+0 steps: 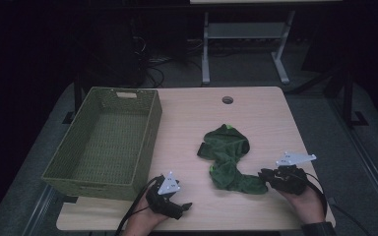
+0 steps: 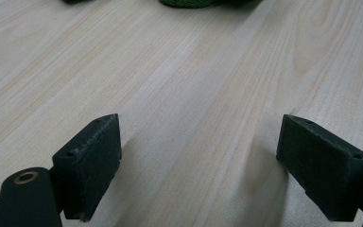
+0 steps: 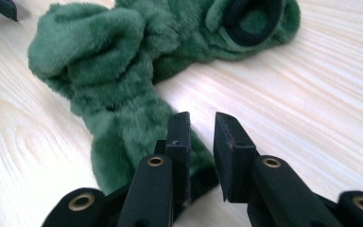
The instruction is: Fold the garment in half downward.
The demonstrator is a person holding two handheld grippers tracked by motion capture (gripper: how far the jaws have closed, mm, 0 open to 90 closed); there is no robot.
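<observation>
A dark green fleecy garment (image 1: 229,160) lies crumpled on the wooden table (image 1: 266,123), right of the middle. In the right gripper view the garment (image 3: 108,61) has a black-lined opening (image 3: 253,21) at its far end. My right gripper (image 3: 202,137) is at the garment's near end, its jaws a narrow gap apart with nothing between them; one jaw lies on the fabric's edge. From above, the right gripper (image 1: 263,173) touches the garment's lower right tip. My left gripper (image 2: 201,156) stands wide open over bare wood, and from above the left gripper (image 1: 184,207) is near the table's front edge.
A green woven basket (image 1: 147,142) with nothing in it stands on the table's left half. A round cable hole (image 1: 227,100) sits near the far edge. Beyond the table are dark floor and another desk's metal legs (image 1: 205,49).
</observation>
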